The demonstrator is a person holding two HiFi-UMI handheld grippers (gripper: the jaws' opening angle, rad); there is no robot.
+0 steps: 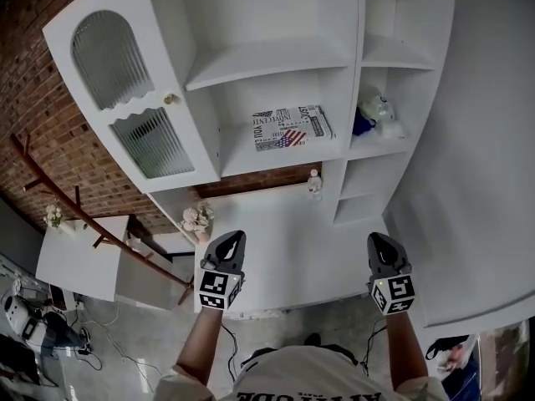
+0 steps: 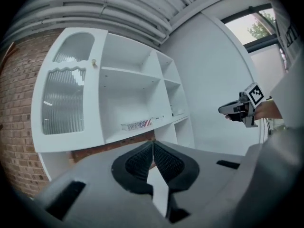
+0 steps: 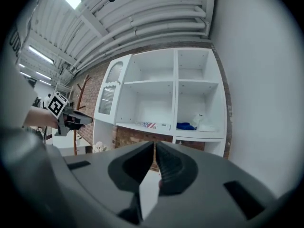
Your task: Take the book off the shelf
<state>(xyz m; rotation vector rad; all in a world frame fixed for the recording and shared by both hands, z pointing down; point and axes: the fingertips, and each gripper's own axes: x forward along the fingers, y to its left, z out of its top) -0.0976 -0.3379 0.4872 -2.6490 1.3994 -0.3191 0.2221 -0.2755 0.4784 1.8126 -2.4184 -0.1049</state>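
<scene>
Book (image 1: 291, 127) with a flag print on its cover lies flat on the middle board of the white shelf unit (image 1: 276, 57). It sits in the centre bay, towards the board's right end and near its front edge. The lettering on the cover is too small to read.

In the bay to the right sit a blue thing (image 1: 362, 124) and a white thing (image 1: 386, 112), close together; what they are cannot be made out. A small figurine (image 1: 314, 182) stands on the unit's lower ledge (image 1: 276, 257), and a pale bunch of flowers (image 1: 198, 217) stands at that ledge's left corner.

The left gripper (image 1: 236, 235) has its jaws pressed together with nothing between them. The right gripper (image 1: 376, 238) also has its jaws together and holds nothing. Both are held level in front of the ledge, well apart from the book and from each other. The person's forearms run off the bottom edge of the head view.

The unit's left bay has a door with ribbed glass (image 1: 125, 90) and a brass knob (image 1: 170, 98). Behind the unit is a brick wall (image 1: 42, 124). A wooden coat stand (image 1: 50, 182) and a white table (image 1: 79, 261) stand to the left, and cables lie on the grey floor (image 1: 125, 341).
</scene>
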